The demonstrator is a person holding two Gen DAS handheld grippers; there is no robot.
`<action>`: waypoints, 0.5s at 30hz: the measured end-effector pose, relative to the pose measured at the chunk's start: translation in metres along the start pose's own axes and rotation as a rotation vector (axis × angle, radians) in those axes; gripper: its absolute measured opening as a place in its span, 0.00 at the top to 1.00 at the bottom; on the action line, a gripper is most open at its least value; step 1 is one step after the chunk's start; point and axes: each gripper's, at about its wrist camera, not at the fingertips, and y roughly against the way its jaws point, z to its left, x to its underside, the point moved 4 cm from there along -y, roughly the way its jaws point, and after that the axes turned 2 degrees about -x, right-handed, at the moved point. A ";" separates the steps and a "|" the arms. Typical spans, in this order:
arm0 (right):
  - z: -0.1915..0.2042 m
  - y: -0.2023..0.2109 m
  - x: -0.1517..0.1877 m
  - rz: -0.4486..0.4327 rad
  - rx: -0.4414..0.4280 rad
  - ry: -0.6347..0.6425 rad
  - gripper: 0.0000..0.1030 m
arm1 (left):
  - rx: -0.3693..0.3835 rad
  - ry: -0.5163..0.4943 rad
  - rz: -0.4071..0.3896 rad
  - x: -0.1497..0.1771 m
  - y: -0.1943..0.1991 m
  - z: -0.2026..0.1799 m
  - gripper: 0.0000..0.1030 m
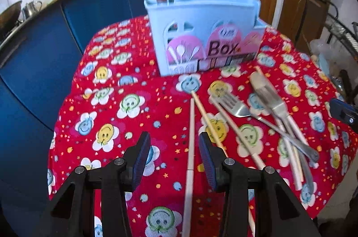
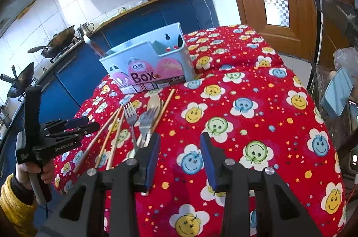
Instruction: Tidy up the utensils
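With both our left gripper point(image 1: 174, 156) and right gripper point(image 2: 180, 158) spread and empty, the thin wooden chopsticks point(image 1: 202, 111) and steel fork point(image 1: 237, 106) lie crossed before the pale blue plastic utensil box point(image 1: 201, 35); pinching one may drag its neighbours.

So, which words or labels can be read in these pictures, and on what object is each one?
"Box": front label of the blue utensil holder.
"GenRobot.AI": side of the left gripper, seen from the right wrist camera.
Small logo above "Box" and the strip of print under it: too blurred to read.
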 end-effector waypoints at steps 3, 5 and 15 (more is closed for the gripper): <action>-0.005 -0.006 0.001 0.018 -0.001 -0.009 0.61 | 0.029 0.005 0.053 -0.001 -0.010 0.001 0.63; -0.007 -0.008 0.001 0.023 0.002 -0.008 0.61 | 0.050 0.001 0.085 -0.002 -0.015 -0.001 0.67; -0.007 -0.015 -0.002 0.035 -0.002 -0.007 0.61 | 0.092 -0.012 0.191 -0.016 -0.029 -0.007 0.79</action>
